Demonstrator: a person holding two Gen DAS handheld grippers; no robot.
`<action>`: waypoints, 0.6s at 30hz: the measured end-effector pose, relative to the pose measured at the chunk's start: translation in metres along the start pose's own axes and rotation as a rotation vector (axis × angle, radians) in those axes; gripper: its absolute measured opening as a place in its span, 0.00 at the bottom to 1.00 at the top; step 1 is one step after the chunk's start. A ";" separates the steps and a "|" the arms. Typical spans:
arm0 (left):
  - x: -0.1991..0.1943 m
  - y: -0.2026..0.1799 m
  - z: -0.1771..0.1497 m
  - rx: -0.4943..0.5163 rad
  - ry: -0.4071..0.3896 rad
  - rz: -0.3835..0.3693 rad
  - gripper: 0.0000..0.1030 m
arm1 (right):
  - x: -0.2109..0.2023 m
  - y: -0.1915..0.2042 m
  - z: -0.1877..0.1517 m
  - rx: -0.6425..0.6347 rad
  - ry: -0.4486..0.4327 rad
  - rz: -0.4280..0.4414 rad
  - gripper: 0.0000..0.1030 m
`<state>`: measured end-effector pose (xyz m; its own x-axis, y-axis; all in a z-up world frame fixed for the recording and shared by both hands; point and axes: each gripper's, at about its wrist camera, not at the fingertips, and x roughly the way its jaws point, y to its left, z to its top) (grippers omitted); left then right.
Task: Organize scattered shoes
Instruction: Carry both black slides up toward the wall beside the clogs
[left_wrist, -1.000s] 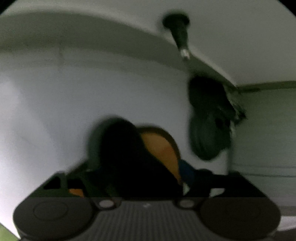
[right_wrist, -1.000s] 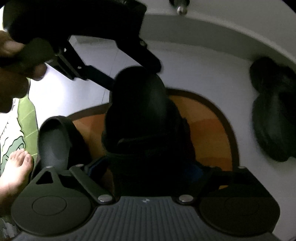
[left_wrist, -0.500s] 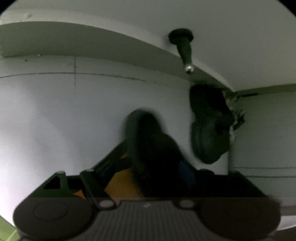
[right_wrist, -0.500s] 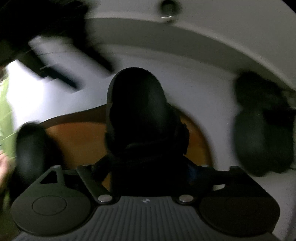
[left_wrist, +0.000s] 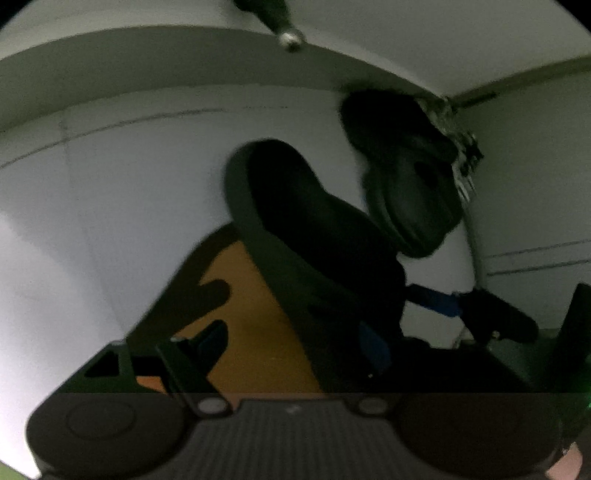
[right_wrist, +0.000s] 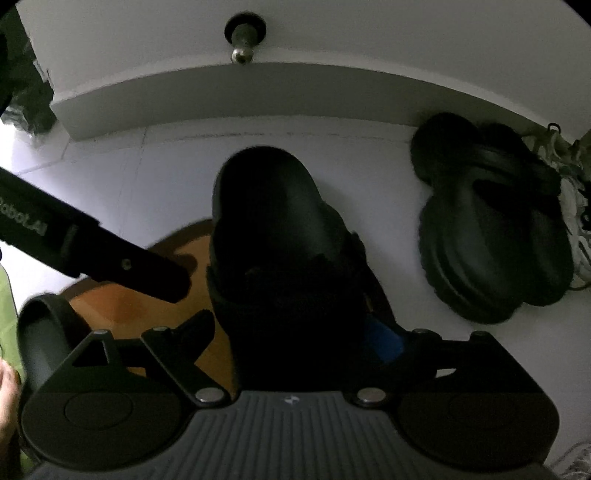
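Holding a black slipper (right_wrist: 280, 236) at frame centre, the opening right claw (right_wrist: 295, 332) leaves another slipper (right_wrist: 44, 332) lower left unsorted; a pair (right_wrist: 491, 221) already lies by the wall.

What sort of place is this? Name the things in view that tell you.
Probably a home entryway or doorway area: a doorstop low on the wall, black slippers on the white tiled floor, and an orange mat.
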<state>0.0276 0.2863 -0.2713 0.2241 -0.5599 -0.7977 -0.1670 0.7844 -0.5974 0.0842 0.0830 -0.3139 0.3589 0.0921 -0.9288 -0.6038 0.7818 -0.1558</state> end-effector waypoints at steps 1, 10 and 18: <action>0.002 -0.002 0.000 0.009 0.004 0.001 0.78 | 0.000 0.000 -0.004 -0.008 0.015 0.009 0.90; 0.036 -0.042 0.005 0.143 0.058 -0.003 0.88 | 0.000 -0.031 -0.045 0.125 0.083 0.041 0.92; 0.072 -0.065 0.013 0.206 0.102 0.079 0.93 | 0.013 -0.029 -0.040 0.139 0.105 0.009 0.95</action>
<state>0.0667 0.1988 -0.2888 0.1178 -0.5103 -0.8519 0.0214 0.8590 -0.5116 0.0779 0.0365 -0.3350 0.2735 0.0405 -0.9610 -0.5001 0.8594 -0.1061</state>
